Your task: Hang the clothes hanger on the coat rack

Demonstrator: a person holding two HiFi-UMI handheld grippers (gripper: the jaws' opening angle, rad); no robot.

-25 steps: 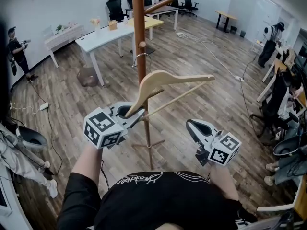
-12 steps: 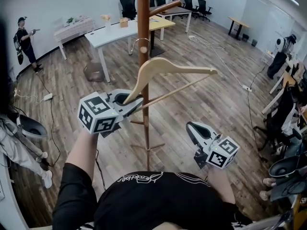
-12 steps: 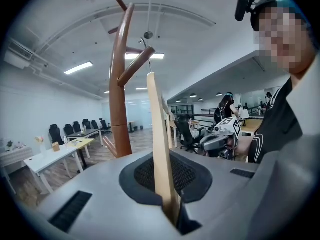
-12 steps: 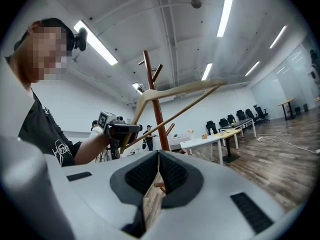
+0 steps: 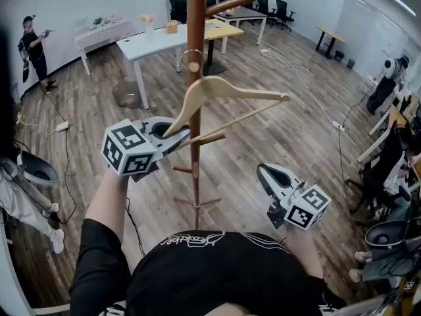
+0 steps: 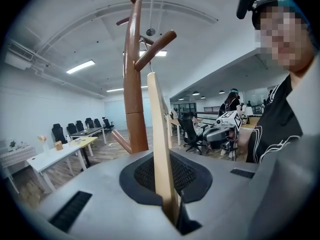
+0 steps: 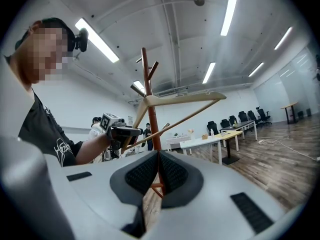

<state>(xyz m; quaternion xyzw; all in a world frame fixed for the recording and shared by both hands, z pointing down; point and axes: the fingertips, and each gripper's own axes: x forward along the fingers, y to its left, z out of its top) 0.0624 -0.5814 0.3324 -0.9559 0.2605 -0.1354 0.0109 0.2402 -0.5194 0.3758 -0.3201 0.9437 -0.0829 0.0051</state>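
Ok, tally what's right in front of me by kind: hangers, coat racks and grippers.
Hanger: 1
Coat rack: 1
Grippers: 2 (left gripper, right gripper)
Total: 4

Clothes hanger [image 6: 159, 144], between the left jaws: pale bare wood, smooth, with a faint sheen.
Coat rack [image 6: 132, 84], beyond the left jaws: reddish-brown wood, varnished and glossy.
Left gripper [image 5: 186, 137] shell: grey plastic, matt and smooth.
Pads [image 6: 145, 176] of the left jaws: black and matt, with a fine dimpled grid.
Right gripper [image 5: 262, 170] shell: the same matt grey plastic.
Marker cube [image 5: 127, 151], behind the left jaws: matt black-and-white print.
Floor [image 5: 296, 124], ahead of both jaws: wood-grain planks with a low sheen.
Shirt [image 5: 217, 268], behind both jaws: black matt cloth.
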